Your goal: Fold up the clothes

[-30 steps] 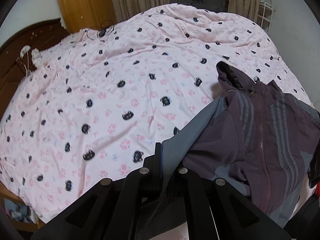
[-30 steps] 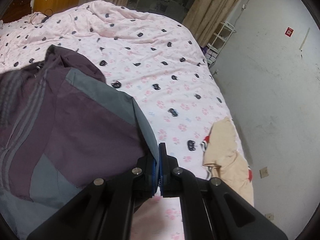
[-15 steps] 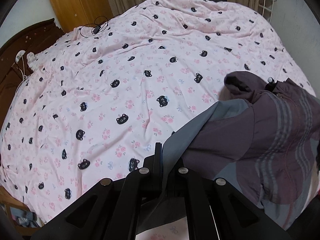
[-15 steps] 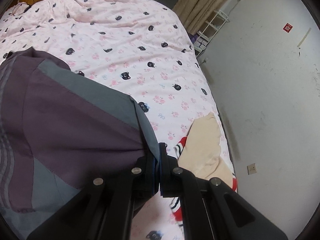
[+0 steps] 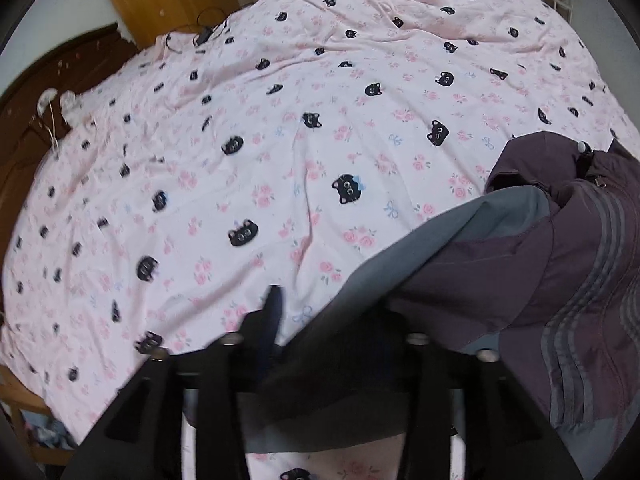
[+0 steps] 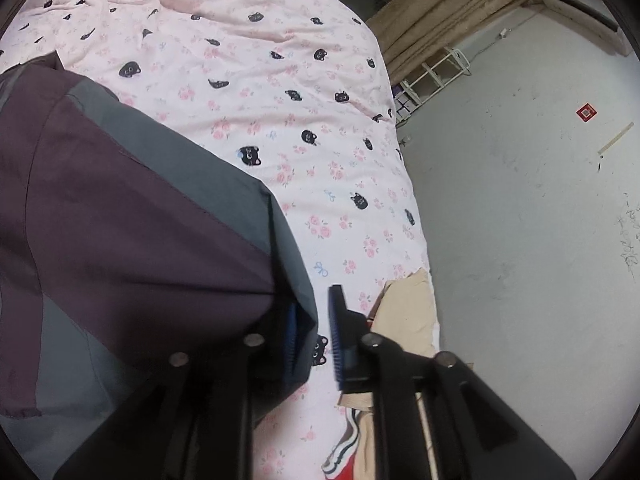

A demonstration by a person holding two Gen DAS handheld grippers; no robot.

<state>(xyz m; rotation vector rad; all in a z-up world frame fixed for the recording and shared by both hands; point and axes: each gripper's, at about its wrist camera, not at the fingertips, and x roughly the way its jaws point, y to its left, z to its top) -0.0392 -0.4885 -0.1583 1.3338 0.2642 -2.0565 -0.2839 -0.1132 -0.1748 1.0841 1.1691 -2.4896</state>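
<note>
A: Letting go on both sides! Left gripper opening, grey hem draped over the right-hand finger, nothing pinched. Right gripper parting too, hem edge loose between the fingers.

B: And the jacket?

A: Down on the bed, at four o'clock in the left view, nine o'clock in the right. Purple panels, grey trim, striped front.

B: Folded?

A: Barely begun, looks like. Still bunched and humped, collar standing. Cream garment waiting at five o'clock, untouched.
</note>
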